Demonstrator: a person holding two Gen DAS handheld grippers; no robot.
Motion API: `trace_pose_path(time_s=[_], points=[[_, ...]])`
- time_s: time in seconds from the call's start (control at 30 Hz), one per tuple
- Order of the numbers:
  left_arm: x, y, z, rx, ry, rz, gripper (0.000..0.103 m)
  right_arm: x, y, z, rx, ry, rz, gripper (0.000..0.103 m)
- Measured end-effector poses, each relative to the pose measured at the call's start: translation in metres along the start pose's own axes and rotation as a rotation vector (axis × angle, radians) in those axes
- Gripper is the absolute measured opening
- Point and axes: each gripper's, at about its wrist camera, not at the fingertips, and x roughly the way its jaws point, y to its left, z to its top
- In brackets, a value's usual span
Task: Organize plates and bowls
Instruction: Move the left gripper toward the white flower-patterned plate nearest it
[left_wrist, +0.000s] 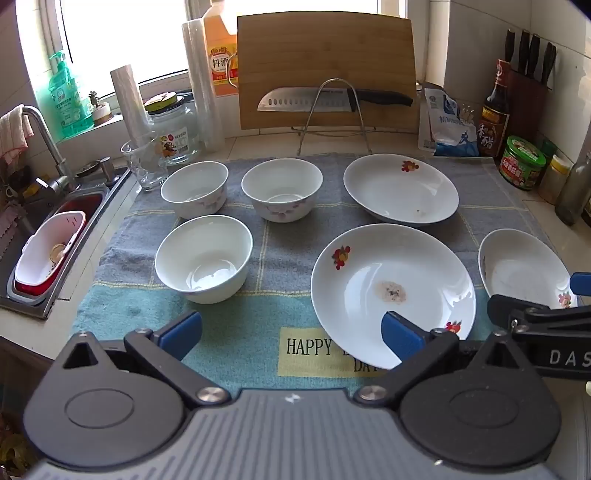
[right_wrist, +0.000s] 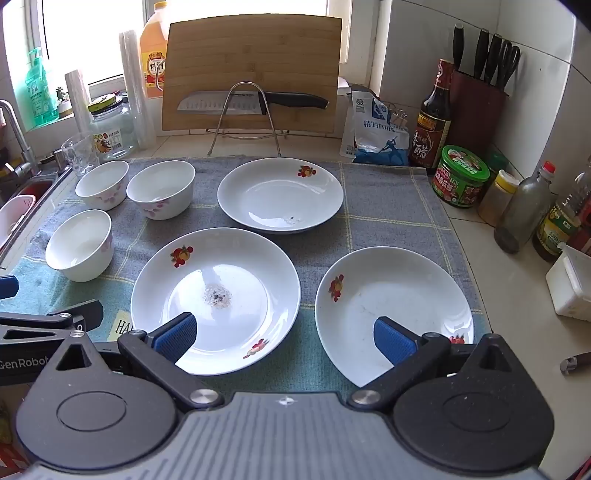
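Three white bowls and three flower-printed plates were laid out separately on a checked towel spread over the counter — bowls toward the towel's left edge beside the sink, plates toward its right edge. A stained plate lay at the near middle. The left gripper was held over the towel's near edge, fingers spread, nothing between them. The right gripper was likewise spread wide and empty — one pad over the stained plate, the other over the near-right plate.
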Motion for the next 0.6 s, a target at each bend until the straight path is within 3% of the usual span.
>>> trace_pose_path(time_s=[0.6], points=[[-0.0001, 0.0001, 0.0000, 0.003, 0.006, 0.003, 0.102, -0.0016, -0.0011, 0.0001, -0.002, -0.004, 0.002, 0.103]])
